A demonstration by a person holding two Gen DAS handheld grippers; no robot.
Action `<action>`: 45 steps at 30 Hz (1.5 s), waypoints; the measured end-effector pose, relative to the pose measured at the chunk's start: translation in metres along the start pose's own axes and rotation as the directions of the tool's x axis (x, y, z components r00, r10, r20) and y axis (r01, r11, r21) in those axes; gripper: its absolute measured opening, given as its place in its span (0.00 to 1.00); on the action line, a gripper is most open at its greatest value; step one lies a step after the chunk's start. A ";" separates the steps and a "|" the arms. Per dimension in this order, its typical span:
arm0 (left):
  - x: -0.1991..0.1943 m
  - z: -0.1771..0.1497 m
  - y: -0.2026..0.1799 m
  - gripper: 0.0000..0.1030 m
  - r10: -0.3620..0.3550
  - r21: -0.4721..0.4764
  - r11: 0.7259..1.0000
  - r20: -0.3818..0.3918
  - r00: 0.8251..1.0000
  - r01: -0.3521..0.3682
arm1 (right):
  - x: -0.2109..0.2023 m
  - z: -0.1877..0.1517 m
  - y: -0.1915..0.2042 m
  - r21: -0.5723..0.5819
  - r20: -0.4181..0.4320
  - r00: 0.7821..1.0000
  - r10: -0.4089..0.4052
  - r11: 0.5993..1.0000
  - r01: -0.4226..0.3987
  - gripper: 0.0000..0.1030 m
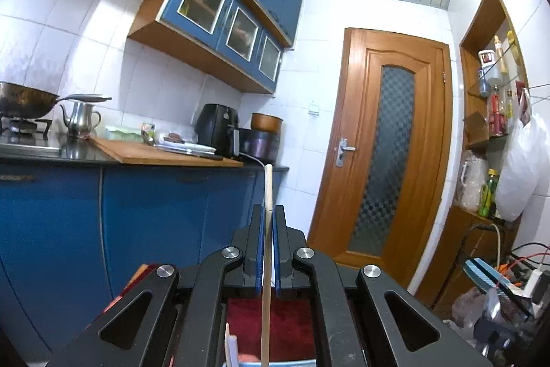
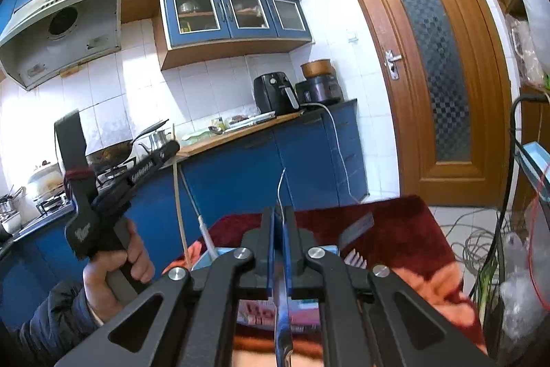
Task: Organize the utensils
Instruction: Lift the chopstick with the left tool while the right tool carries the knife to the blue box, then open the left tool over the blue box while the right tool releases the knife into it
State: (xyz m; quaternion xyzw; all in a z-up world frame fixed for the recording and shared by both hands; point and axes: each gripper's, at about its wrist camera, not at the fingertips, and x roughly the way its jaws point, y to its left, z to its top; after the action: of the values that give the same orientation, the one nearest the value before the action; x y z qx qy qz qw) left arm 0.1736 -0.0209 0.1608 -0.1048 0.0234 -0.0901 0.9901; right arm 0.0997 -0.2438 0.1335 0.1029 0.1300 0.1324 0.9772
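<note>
I've a pale wooden chopstick (image 1: 267, 229) upright, tip at twelve o'clock. My other piece, a thin metal utensil (image 2: 282, 263), also stands toward twelve, slightly curved.

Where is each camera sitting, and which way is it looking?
Left wrist: sits on the left claw, looking up along a pinched wooden chopstick toward the kitchen counter and wooden door; only the claw shows.
Right wrist: sits on the right claw, looking along a clamped metal utensil at the counter; the person's left hand shows, holding the other claw.
Shared: the chopstick, door, air fryer and blue wall cabinets.
</note>
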 end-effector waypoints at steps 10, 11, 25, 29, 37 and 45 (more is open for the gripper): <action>0.027 -0.035 0.021 0.04 0.024 -0.044 0.999 -0.067 0.997 -0.027 | 0.041 0.020 -0.015 0.071 0.094 0.996 0.001 0.997 -0.008 0.06; 0.029 -0.037 0.022 0.04 0.023 -0.048 0.999 -0.068 0.997 -0.026 | 0.044 0.021 -0.016 0.076 0.099 0.995 -0.001 0.997 -0.006 0.06; 0.040 -0.031 0.024 0.04 0.027 -0.080 0.996 0.008 1.000 -0.027 | 0.084 0.009 -0.022 0.064 0.163 0.985 -0.063 0.997 0.053 0.06; 0.042 -0.037 0.020 0.04 0.058 -0.053 0.997 0.028 0.998 -0.057 | 0.091 0.007 -0.023 0.052 0.169 0.983 -0.068 0.997 0.060 0.06; 0.039 -0.053 0.009 0.04 0.080 0.032 0.996 -0.005 0.997 -0.080 | 0.093 0.004 -0.023 0.021 0.184 0.981 -0.068 0.998 0.065 0.06; 0.028 -0.059 0.009 0.04 0.083 0.057 0.995 -0.032 0.996 -0.081 | 0.095 0.010 -0.017 -0.010 0.228 0.970 -0.087 0.996 0.092 0.06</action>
State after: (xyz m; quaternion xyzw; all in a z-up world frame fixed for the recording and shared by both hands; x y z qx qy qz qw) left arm 0.1991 -0.0291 0.1001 -0.0748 0.0422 -0.0517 0.9950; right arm 0.1945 -0.2348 0.1173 0.1012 0.0207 0.0768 0.9917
